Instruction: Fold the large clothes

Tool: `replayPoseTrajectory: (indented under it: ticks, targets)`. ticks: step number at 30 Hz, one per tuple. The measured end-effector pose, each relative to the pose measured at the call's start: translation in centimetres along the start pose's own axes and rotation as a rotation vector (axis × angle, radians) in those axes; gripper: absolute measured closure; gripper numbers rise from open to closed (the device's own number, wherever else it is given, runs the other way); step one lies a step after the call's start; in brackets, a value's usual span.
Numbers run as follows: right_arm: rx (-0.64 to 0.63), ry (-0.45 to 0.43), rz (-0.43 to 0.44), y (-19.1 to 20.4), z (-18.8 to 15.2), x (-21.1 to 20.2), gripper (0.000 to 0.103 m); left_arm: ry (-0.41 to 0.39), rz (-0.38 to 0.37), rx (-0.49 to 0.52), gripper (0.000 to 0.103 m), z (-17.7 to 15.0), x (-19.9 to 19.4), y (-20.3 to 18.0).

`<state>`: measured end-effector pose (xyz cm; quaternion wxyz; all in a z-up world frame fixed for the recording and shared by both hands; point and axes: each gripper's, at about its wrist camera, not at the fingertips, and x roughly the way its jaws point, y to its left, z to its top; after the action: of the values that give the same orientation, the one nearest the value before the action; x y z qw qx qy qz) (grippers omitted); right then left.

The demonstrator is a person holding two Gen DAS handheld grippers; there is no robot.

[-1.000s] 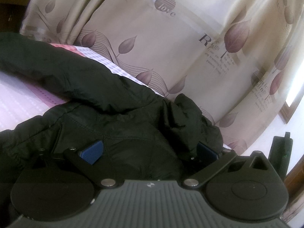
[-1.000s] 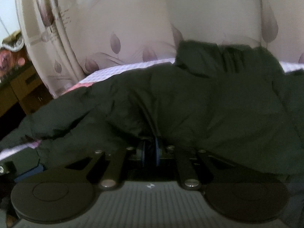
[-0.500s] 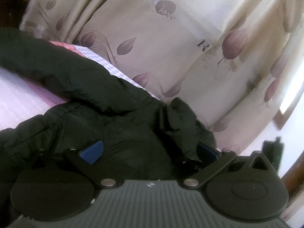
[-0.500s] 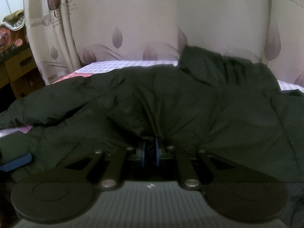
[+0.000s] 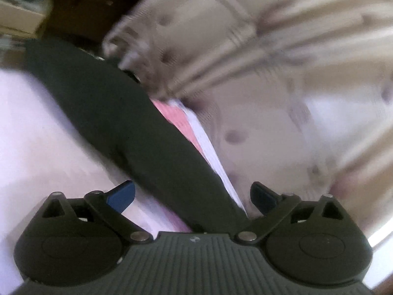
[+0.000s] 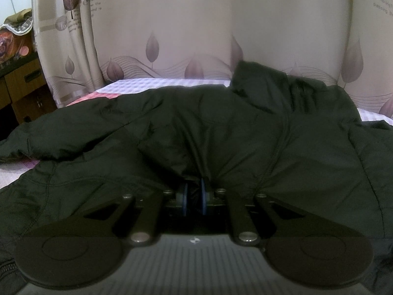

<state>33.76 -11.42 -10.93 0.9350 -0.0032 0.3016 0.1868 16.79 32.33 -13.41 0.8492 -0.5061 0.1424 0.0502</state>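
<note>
**Two grippers on one dark jacket, only the right one clamped**

Two views, one sharp (right wrist), one badly smeared (left wrist).

Bed [image 6: 172, 83]: pale checked sheet with a pink patch at the left edge, fills the lower scene in both views. In the left view it shows as a washed-out pale surface [image 5: 36, 147].

Curtain [image 6: 196, 24]: beige, leaf print and some printed text, hangs right behind the bed. In the left view it is a blurred beige mass [image 5: 270, 73] at upper right.

Jacket [image 6: 221, 135]: dark, padded, spread across the bed, takes up most of the right view. Collar stands up at the far side, just in front of the curtain. One sleeve [image 6: 61, 135] runs off to the left over the sheet. In the left view a long dark strip of the jacket [image 5: 122, 123] runs diagonally from upper left down to the gripper body; likely that sleeve, too blurred to be sure.

Wooden cabinet [image 6: 22, 91]: far left, beside the curtain.

Right gripper [image 6: 194, 198]: blue pads nearly together, pinched on a fold of jacket fabric, cloth puckers up from the pinch.

Left gripper [image 5: 192, 196]: jaws wide apart and just starting to close. Dark strip passes between the fingers, closer to the right finger [image 5: 262, 196]; left finger [image 5: 121, 195] sits over bare sheet. Pads are not pressing on the cloth.
</note>
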Motion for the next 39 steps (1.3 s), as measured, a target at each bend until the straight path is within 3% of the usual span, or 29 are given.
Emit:
replayPoseTrajectory:
  ticks: [2, 4, 12, 15, 17, 19, 21, 24, 27, 28, 29, 31, 35, 39]
  targets:
    - [0.0, 0.0, 0.0, 0.0, 0.0, 0.0, 0.093, 0.0, 0.029, -0.04, 0.006, 1.7, 0.1, 1.4]
    - [0.0, -0.001, 0.0, 0.0, 0.0, 0.0, 0.093, 0.008, 0.01, -0.102, 0.007, 2.8, 0.6, 2.7]
    - [0.001, -0.003, 0.0, 0.0, 0.0, -0.1, 0.092, 0.018, 0.036, -0.091, 0.011, 4.8, 2.6, 2.7]
    - [0.006, -0.004, 0.003, -0.1, 0.0, -0.1, 0.092, -0.011, 0.066, -0.082, 0.029, 4.8, 3.2, 3.1]
    - [0.009, -0.005, 0.003, 0.0, 0.0, -0.1, 0.092, -0.022, 0.088, -0.107, 0.072, 4.9, 3.6, 4.1]
    - [0.01, -0.006, 0.003, 0.0, 0.0, -0.1, 0.092, -0.022, 0.112, -0.164, 0.096, 5.0, 4.2, 5.7]
    - [0.011, -0.006, 0.003, 0.0, 0.0, -0.2, 0.091, -0.05, 0.086, -0.182, 0.096, 5.2, 4.4, 6.4]
    - [0.013, -0.007, 0.007, 0.0, 0.0, -0.2, 0.09, -0.097, 0.115, -0.095, 0.099, 5.5, 4.6, 4.6]
    - [0.012, -0.014, 0.018, 0.0, 0.0, -0.4, 0.075, -0.146, 0.107, -0.052, 0.1, 6.1, 4.7, 1.7]
    - [0.01, -0.018, 0.016, 0.1, 0.0, -0.4, 0.057, -0.16, 0.098, -0.033, 0.1, 6.4, 4.7, 0.3]
    - [0.006, -0.021, 0.019, 0.2, 0.0, -0.4, 0.023, -0.169, 0.087, -0.017, 0.1, 6.7, 4.6, -1.1]
    - [-0.013, -0.031, 0.014, 0.5, 0.0, -0.6, 0.001, -0.183, 0.048, 0.024, 0.1, 6.9, 4.6, -4.5]
    - [0.006, -0.045, 0.019, 0.1, 0.0, -0.9, 0.001, -0.183, -0.064, 0.137, 0.1, 5.9, 4.7, -12.3]
    - [0.105, -0.156, 0.032, -1.5, -0.5, -3.0, 0.001, -0.144, -0.184, 0.245, 0.1, 2.3, 5.1, -20.0]
